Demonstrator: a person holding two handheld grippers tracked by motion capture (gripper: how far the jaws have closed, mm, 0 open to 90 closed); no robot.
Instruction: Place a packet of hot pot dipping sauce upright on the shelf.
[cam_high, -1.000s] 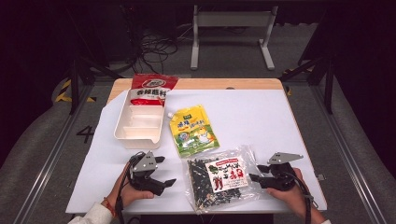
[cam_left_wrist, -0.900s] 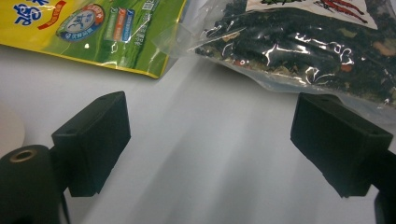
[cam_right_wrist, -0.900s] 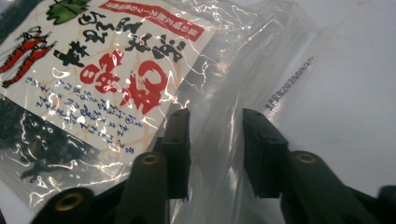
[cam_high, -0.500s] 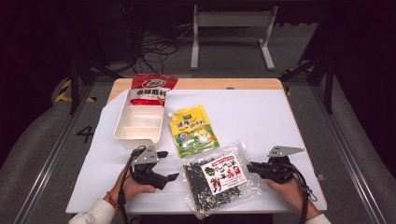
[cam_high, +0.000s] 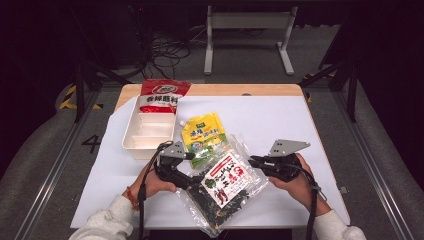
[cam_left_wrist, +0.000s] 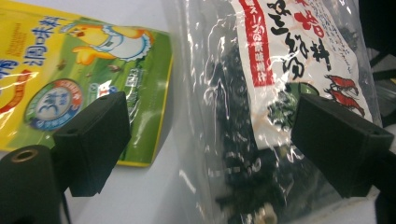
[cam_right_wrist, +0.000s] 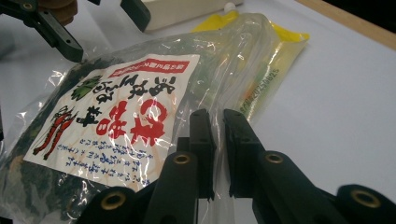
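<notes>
A: Where's the seaweed bag (cam_high: 224, 187)?

B: Near the front edge of the counter (cam_high: 280, 120), lying tilted between the two hands. It's a clear bag of dark flakes with a white label in red and black print.

A: What has hold of it?

B: The right gripper (cam_right_wrist: 219, 135). Its fingers are nearly together, pinching the bag's clear edge, as its own view shows. In the high view that gripper (cam_high: 257, 161) sits at the bag's right edge.

A: And the left gripper (cam_high: 192, 177)?

B: Its fingers stand wide apart with nothing between them. In its own view one finger (cam_left_wrist: 93, 140) hangs over the yellow pouch (cam_left_wrist: 79, 79) and the other over the bag's label. Whether they touch the bag, I can't tell.

A: What lies around?

B: The yellow pouch (cam_high: 202, 137) sits just behind the bag, its lower end under the bag's clear corner. Left of it is a white tray (cam_high: 131, 131), and a red packet (cam_high: 162, 92) leans at the tray's far end.
</notes>
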